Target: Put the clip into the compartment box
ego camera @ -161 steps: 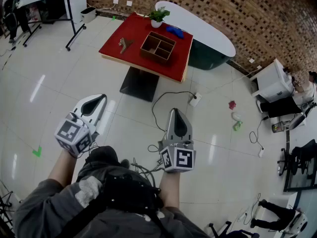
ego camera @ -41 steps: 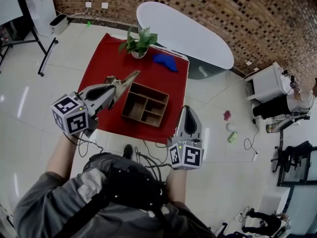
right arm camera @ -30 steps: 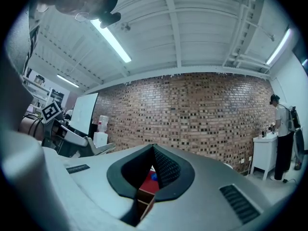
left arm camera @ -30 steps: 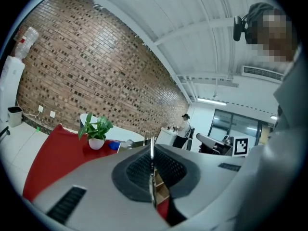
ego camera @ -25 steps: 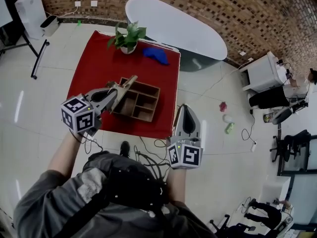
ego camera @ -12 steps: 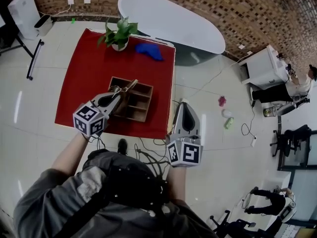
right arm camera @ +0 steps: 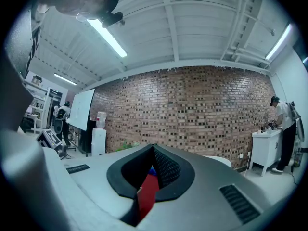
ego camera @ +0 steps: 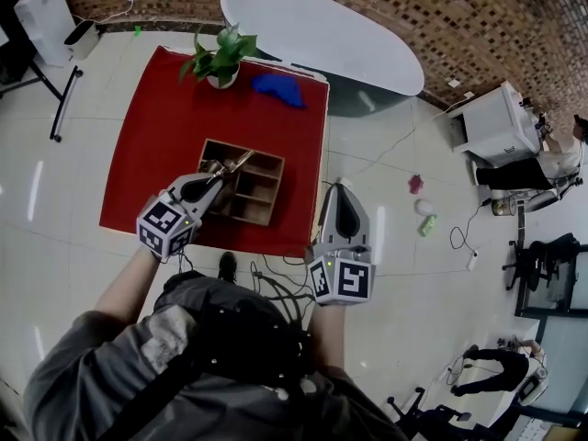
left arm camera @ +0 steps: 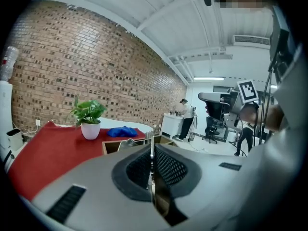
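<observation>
- The left gripper (ego camera: 219,174), a grey hand-held tool with a marker cube, reaches over the front edge of the red square tabletop (ego camera: 147,154). Its jaws are just starting to part, and a thin strip of metal sits pinched between the pads.
- A green potted plant in a white pot (ego camera: 216,58) stands at the middle of the tabletop's far edge.
- The metal spring clip (ego camera: 234,163) is that strip. It sticks out past the left gripper's tips and lies over the far left part of the box. The views do not show whether it touches the wood.
- The brown wooden compartment box (ego camera: 276,191), split into several open cells, sits near the front edge, toward the front right corner.
- A crumpled blue object (ego camera: 276,88) lies by the far right corner, well apart from the box.
- The right gripper (ego camera: 340,191) hangs over the floor just off the tabletop's right edge. Its jaws are closed together and hold nothing.
</observation>
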A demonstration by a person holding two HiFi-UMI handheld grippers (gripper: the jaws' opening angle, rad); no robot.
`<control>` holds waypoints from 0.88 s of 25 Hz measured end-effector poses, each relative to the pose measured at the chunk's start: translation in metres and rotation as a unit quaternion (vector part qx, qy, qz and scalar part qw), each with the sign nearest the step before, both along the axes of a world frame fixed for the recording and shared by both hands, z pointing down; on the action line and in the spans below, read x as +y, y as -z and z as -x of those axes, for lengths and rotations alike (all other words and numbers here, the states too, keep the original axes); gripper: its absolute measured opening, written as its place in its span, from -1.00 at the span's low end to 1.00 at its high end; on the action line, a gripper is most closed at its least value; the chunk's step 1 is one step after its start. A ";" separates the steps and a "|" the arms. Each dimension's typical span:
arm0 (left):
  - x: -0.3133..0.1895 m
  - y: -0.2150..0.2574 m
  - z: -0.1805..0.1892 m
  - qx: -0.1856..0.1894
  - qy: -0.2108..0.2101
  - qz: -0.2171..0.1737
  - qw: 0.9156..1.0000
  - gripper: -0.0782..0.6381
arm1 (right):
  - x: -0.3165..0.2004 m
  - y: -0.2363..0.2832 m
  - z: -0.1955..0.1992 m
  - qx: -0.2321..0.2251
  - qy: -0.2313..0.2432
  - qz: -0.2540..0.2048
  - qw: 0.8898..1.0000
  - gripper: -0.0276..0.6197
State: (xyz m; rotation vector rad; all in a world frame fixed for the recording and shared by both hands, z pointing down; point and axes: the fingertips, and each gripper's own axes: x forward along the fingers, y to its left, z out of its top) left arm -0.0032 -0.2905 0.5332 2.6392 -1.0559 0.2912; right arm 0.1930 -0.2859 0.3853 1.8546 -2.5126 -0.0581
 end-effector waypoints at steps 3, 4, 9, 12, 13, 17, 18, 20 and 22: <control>0.003 -0.004 0.002 0.002 -0.007 0.006 1.000 -0.53 | -0.001 -0.002 0.001 -0.001 -0.001 0.002 1.000 -0.85; 0.004 -0.005 0.002 0.003 -0.010 0.008 1.000 -0.50 | 0.000 -0.003 0.001 -0.002 -0.001 0.002 1.000 -0.85; 0.009 -0.001 0.004 -0.005 -0.018 -0.003 1.000 -0.29 | 0.000 -0.001 0.006 -0.002 -0.003 0.002 1.000 -0.85; 0.013 0.002 0.007 -0.029 -0.020 -0.020 0.999 -0.24 | 0.003 0.001 0.011 -0.001 -0.003 0.002 1.000 -0.85; 0.014 0.001 0.008 -0.050 -0.024 -0.031 0.998 -0.24 | 0.004 0.002 0.012 -0.001 -0.003 0.001 1.000 -0.85; 0.019 -0.003 0.013 -0.103 -0.036 -0.052 0.993 -0.24 | 0.010 0.006 0.019 0.000 -0.004 0.000 1.000 -0.85; 0.020 -0.003 0.015 -0.098 -0.033 -0.046 0.994 -0.24 | 0.011 0.006 0.020 -0.001 -0.004 0.000 1.000 -0.85; 0.021 -0.004 0.020 -0.097 -0.023 -0.039 0.994 -0.24 | 0.014 0.006 0.022 -0.001 -0.005 -0.001 1.000 -0.85; 0.021 -0.002 0.027 -0.113 -0.006 -0.053 0.992 -0.21 | 0.016 0.007 0.024 -0.001 -0.005 -0.001 1.000 -0.85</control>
